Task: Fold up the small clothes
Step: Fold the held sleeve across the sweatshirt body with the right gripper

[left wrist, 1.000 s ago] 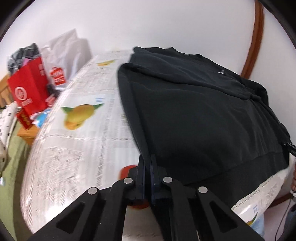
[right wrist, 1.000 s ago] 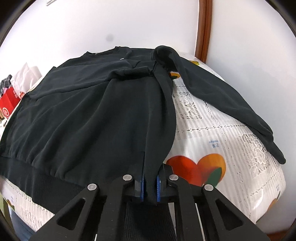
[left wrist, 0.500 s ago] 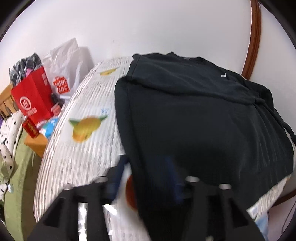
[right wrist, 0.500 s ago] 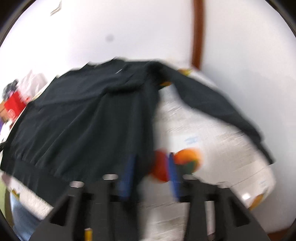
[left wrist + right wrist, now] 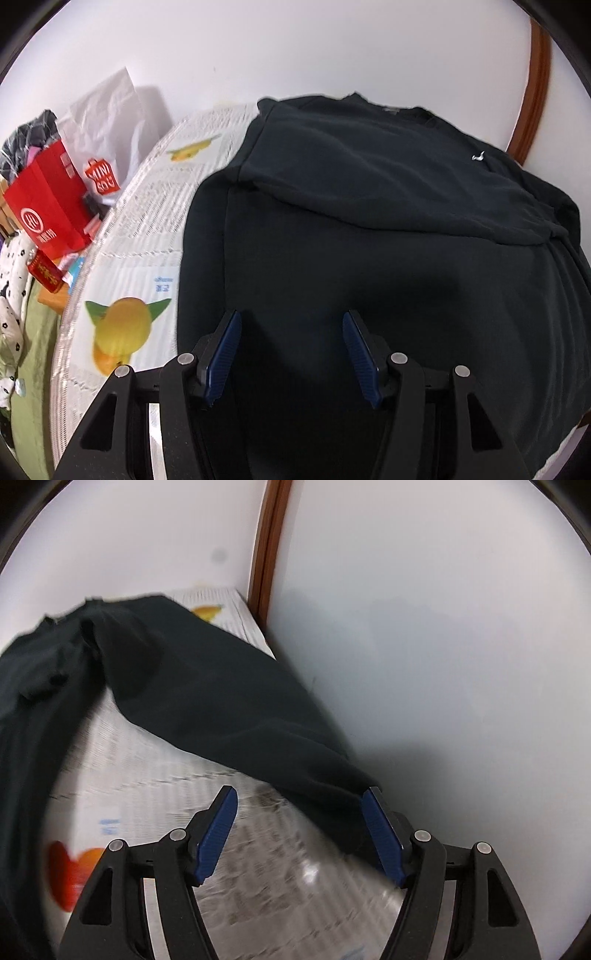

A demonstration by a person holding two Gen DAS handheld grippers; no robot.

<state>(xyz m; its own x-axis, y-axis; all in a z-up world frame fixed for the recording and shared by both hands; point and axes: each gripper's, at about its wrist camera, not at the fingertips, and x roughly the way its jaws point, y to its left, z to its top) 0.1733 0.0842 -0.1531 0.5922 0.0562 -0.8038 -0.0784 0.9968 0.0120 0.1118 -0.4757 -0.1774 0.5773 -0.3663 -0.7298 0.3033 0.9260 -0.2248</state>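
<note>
Both hems have been released; the left gripper [image 5: 291, 350] and right gripper [image 5: 299, 834], just opened wide, hang empty over the sweater [image 5: 369, 240] on the worktop [image 5: 147, 221].

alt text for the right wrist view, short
The right gripper, jaws open and holding nothing, points at the free sleeve of a black sweatshirt, which trails across a fruit-print table cover toward a white wall. The sleeve's cuff lies beside the right-hand pad.
</note>
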